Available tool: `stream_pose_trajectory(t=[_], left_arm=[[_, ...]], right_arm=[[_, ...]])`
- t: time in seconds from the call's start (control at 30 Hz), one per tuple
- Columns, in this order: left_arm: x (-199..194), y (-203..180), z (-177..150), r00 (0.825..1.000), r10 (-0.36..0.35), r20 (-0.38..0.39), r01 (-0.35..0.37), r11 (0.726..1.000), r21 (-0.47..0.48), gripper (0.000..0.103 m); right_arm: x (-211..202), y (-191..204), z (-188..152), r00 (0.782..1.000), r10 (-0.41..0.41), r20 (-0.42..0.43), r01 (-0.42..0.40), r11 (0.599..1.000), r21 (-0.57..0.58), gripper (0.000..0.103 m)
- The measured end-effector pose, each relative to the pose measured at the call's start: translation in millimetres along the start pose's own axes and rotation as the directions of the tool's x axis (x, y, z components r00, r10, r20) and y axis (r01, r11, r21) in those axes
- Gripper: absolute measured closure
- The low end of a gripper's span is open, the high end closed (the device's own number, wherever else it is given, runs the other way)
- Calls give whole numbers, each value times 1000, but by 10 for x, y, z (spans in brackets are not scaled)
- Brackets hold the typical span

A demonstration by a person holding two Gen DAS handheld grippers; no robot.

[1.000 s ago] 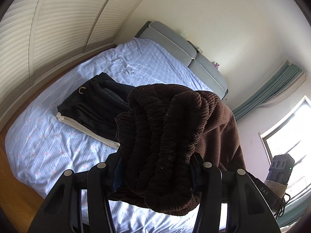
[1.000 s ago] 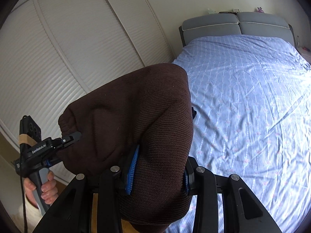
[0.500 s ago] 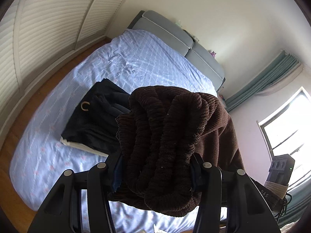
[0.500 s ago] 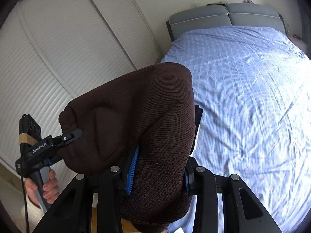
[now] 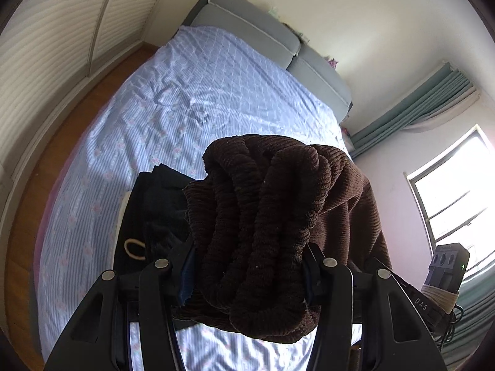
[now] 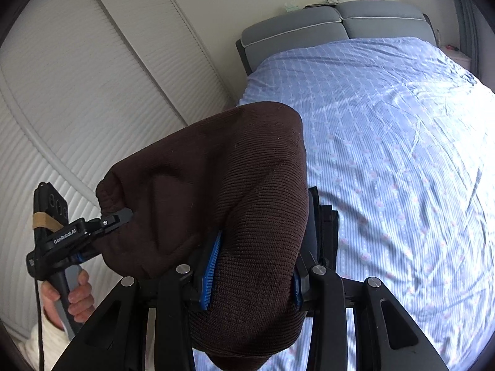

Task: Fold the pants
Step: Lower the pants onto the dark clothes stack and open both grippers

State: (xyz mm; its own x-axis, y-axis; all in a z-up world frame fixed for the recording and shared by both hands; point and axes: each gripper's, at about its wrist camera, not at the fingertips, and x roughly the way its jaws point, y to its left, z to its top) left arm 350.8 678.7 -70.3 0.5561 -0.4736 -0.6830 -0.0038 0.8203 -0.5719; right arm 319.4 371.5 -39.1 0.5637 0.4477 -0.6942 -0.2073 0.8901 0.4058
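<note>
Above the bed [image 5: 191, 99], brown corduroy pants [image 5: 272, 216] are held aloft; the bunched waistband is clamped in the left gripper [image 5: 247, 275] jaws; another fold is gripped by the right gripper [image 6: 252, 278]; dark clothes [image 5: 154, 213] lie beneath.

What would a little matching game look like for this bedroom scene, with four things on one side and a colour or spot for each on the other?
Things:
1. pants
2. bed sheet
3. headboard
4. dark clothes

Descriptions:
A. grey, padded, against the wall
B. brown corduroy, pinched in both grippers, up in the air
C. lying on the bed, near its foot
D. light blue, patterned, a bit wrinkled

Pairs: 1-B, 2-D, 3-A, 4-C

The left gripper and the right gripper each clamp a bunch of the same brown cloth.
</note>
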Motion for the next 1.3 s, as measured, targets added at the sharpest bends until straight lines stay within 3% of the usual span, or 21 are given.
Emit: stream_pose_trajectory(t=[0.17, 0.33, 0.43, 0.53, 0.63, 0.73, 0.93, 1.0, 1.07, 1.13, 1.3], left_arm=[[501, 288, 101, 995, 22, -99, -22, 1000, -5, 52], [922, 595, -47, 972, 85, -217, -93, 995, -25, 53], [985, 711, -80, 972, 74, -225, -84, 996, -39, 49], [1114, 750, -119, 961, 125, -245, -120, 992, 33, 43], [1235, 945, -154, 955, 100, -279, -109, 994, -20, 35], [1262, 994, -177, 956, 107, -272, -115, 993, -12, 27], [1231, 958, -176, 953, 131, -272, -131, 991, 16, 23], [1160, 857, -153, 953, 186, -241, -174, 982, 70, 21], [1036, 713, -136, 951, 236, -198, -213, 969, 128, 23], [876, 565, -133, 953, 261, -152, -235, 957, 171, 23], [405, 234, -197, 964, 263, -40, -247, 941, 232, 22]], right_arm=[[438, -143, 5, 997, -38, -67, 39, 999, 20, 65], [786, -335, -67, 983, -121, -141, 125, 992, 21, 65], [1009, -444, -33, 977, -108, -186, 127, 988, 91, 63], [1118, -566, -89, 974, -98, -205, 128, 982, 139, 61], [1252, -646, -133, 968, -109, -228, 143, 979, 142, 59], [1348, -676, -140, 964, -115, -241, 151, 979, 136, 58], [1404, -697, -205, 960, -127, -250, 158, 981, 111, 57], [1411, -701, -183, 960, -128, -248, 160, 980, 116, 53], [1368, -709, -174, 963, -120, -241, 154, 980, 126, 36], [1361, -747, -158, 966, -113, -233, 148, 980, 136, 30], [1059, -617, -169, 978, -114, -172, 134, 985, 110, 30]])
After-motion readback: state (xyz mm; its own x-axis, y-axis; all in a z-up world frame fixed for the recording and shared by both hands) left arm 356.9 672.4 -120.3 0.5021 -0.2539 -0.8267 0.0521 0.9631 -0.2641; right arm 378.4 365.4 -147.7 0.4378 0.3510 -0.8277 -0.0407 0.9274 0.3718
